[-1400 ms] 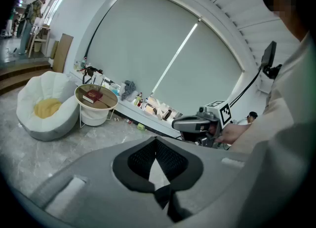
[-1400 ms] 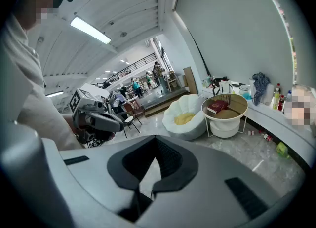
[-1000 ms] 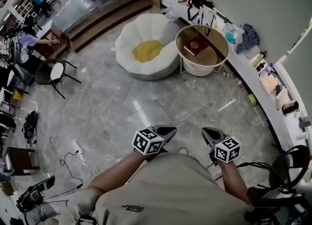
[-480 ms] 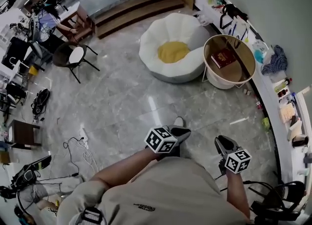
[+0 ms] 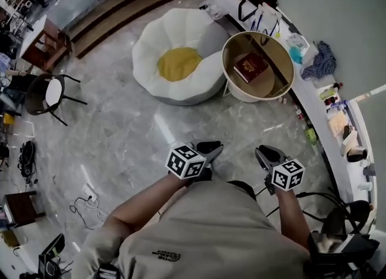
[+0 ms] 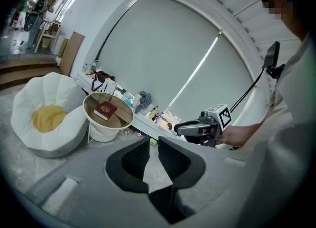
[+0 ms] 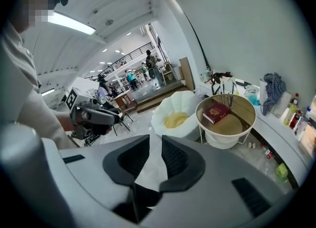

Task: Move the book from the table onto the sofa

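Head view: the left gripper and the right gripper sit side by side at lower centre, held out over the grey marble floor, both pointing toward the top of the frame. The red book lies flat inside the round table at upper right, well apart from both sets of fingertips. The white sofa, a round beanbag with a yellow cushion, touches the table's left side.

Left gripper view: the jaws at lower centre have just been opening and stand a narrow slit apart, with only floor showing between them. The book lies on the table at middle left, above and left of the fingertips and far from them. The sofa fills the left edge. The right gripper shows at middle right, held in a hand.

Right gripper view: these jaws have also just been opening. Their gap is wider than the left pair's and nothing sits in it. The book rests on the table at middle right, above and right of the fingertips and well clear of them. The sofa is just left of the table, and the left gripper is at middle left.
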Demonstrator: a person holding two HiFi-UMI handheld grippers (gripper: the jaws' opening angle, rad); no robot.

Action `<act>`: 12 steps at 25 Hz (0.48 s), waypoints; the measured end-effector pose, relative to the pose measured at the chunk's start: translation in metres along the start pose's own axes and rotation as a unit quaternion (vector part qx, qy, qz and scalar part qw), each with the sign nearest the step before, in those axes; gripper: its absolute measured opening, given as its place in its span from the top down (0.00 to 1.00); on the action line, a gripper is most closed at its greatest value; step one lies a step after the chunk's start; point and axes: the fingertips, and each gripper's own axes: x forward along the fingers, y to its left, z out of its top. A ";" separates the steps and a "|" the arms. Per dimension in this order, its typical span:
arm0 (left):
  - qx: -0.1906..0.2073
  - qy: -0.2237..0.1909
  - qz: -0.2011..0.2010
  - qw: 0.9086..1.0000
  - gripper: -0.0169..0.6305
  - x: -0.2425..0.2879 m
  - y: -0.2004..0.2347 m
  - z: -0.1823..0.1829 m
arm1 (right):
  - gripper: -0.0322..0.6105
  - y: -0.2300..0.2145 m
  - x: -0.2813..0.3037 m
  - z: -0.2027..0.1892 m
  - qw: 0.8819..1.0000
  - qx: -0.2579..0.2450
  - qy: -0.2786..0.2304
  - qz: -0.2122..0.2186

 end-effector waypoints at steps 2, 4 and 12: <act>-0.008 0.011 -0.012 1.000 0.89 0.004 0.022 0.012 | 0.82 -0.008 0.020 0.021 1.000 -0.001 0.001 -0.004; -0.019 0.014 -0.019 1.000 0.88 0.009 0.042 0.024 | 0.82 -0.018 0.036 0.041 1.000 -0.002 0.002 -0.010; -0.065 0.007 -0.024 0.998 0.87 0.050 0.095 0.067 | 0.81 -0.083 0.076 0.087 0.999 0.014 0.016 -0.030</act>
